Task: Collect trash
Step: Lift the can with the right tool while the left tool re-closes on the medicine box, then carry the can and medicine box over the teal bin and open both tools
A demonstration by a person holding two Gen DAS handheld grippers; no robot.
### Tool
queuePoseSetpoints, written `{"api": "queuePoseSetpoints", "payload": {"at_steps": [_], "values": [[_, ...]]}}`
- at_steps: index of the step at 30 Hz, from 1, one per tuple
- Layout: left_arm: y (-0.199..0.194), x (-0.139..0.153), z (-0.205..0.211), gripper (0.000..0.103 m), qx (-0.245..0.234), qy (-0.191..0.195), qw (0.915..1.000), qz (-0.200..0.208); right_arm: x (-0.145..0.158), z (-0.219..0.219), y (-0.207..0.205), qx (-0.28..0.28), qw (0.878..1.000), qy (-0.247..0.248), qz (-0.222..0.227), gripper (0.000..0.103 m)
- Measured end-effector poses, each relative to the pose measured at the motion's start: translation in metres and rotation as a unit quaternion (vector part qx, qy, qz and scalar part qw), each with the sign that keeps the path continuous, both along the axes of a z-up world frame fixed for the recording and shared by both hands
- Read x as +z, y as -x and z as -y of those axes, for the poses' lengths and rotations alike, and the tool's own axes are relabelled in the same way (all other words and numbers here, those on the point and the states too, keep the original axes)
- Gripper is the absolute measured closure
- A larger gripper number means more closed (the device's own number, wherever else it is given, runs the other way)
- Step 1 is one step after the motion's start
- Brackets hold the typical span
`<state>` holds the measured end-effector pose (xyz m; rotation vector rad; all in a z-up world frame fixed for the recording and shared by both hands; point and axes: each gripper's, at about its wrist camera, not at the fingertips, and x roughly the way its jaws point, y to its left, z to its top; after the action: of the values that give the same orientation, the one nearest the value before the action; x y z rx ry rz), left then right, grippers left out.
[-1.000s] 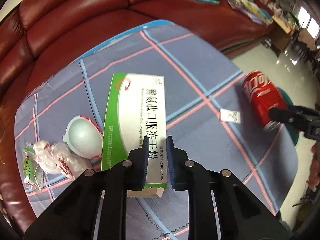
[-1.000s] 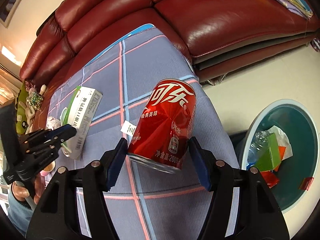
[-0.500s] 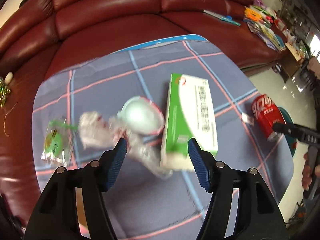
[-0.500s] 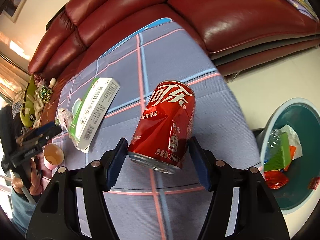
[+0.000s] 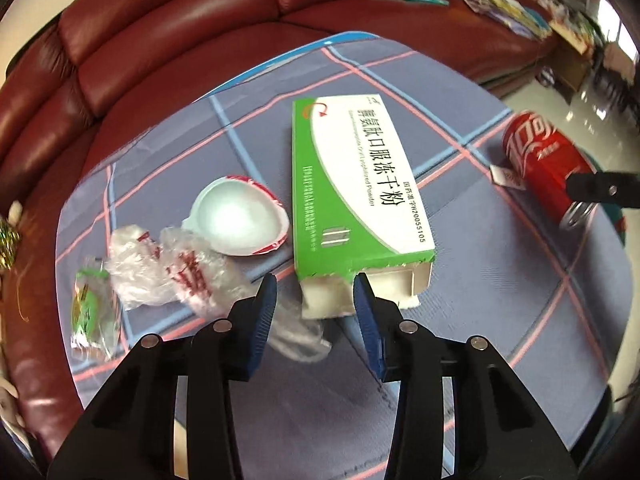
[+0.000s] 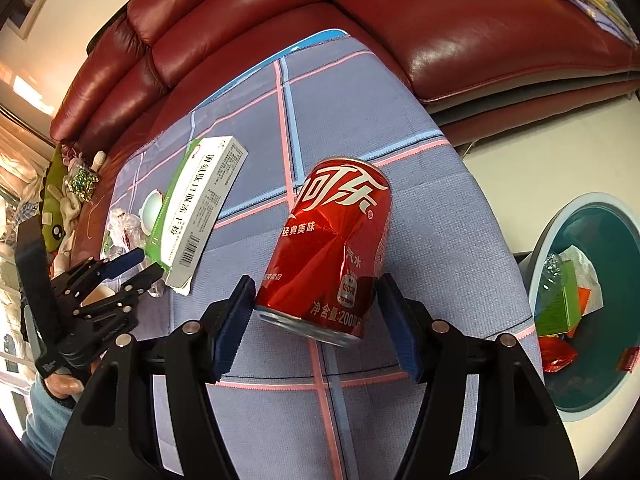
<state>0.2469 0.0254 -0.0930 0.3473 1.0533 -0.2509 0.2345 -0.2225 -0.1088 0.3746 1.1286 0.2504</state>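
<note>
Can sat dented and tilted between the right gripper fingers, clamped, probably bound for the bin beside the bench. Left gripper was closing around the torn end of the medicine box, not pressing yet; crumpled plastic wrap crowded it.

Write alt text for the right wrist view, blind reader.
The right tongs grip a dented red cola can above a blue checked tablecloth. On the left, the left tongs are closing near the torn end of a green-and-white medicine box. A teal trash bin holding litter stands on the floor, right.
</note>
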Motion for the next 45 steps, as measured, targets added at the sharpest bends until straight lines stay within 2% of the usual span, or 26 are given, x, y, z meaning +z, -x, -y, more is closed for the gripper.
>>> {"api": "queuePoseSetpoints", "payload": {"at_steps": [2, 5, 6, 7, 8, 11, 16, 22, 28, 34, 41, 45], "values": [[-0.003, -0.004, 0.005, 0.060, 0.003, -0.004, 1.0000, -0.001, -0.002, 0.000, -0.002, 0.000, 1.000, 0.000, 0.000, 0.043], [-0.008, -0.007, 0.010, 0.063, 0.004, 0.012, 0.9999, 0.007, -0.003, 0.000, -0.004, -0.001, 1.000, -0.001, 0.004, 0.043], [-0.009, -0.007, 0.011, 0.071, 0.007, 0.013, 0.9998, 0.011, -0.003, 0.000, -0.004, -0.002, 1.000, 0.001, 0.008, 0.043], [-0.009, -0.007, 0.012, 0.091, 0.008, 0.015, 0.9998, 0.012, -0.002, 0.000, -0.004, -0.002, 1.000, 0.003, 0.010, 0.043], [-0.009, -0.006, 0.012, 0.096, 0.013, 0.023, 0.9996, 0.013, -0.001, 0.001, -0.004, -0.003, 1.000, 0.006, 0.014, 0.043], [-0.006, 0.004, 0.011, 0.100, 0.030, 0.028, 0.9986, 0.033, 0.001, 0.006, -0.001, -0.010, 1.000, 0.006, 0.023, 0.043], [0.001, 0.025, 0.012, 0.102, 0.041, 0.056, 0.9964, 0.048, 0.005, 0.020, 0.005, -0.024, 0.999, -0.011, 0.023, 0.044], [0.016, 0.040, 0.031, 0.102, 0.038, 0.040, 0.9958, 0.073, 0.015, 0.034, 0.022, -0.040, 0.999, -0.015, 0.033, 0.045], [0.030, 0.051, 0.031, 0.102, 0.048, 0.095, 0.9931, 0.049, 0.028, 0.036, 0.039, -0.036, 0.998, -0.017, 0.042, 0.045], [0.047, 0.052, 0.036, 0.102, 0.061, 0.103, 0.9920, 0.042, 0.036, 0.043, 0.056, -0.042, 0.998, -0.014, 0.053, 0.045], [0.066, 0.083, 0.049, 0.102, 0.046, 0.111, 0.9896, 0.079, 0.050, 0.055, 0.070, -0.057, 0.996, -0.016, 0.072, 0.045], [0.071, 0.096, 0.059, 0.102, 0.036, 0.123, 0.9881, 0.085, 0.057, 0.067, 0.077, -0.069, 0.994, -0.018, 0.081, 0.045]]}}
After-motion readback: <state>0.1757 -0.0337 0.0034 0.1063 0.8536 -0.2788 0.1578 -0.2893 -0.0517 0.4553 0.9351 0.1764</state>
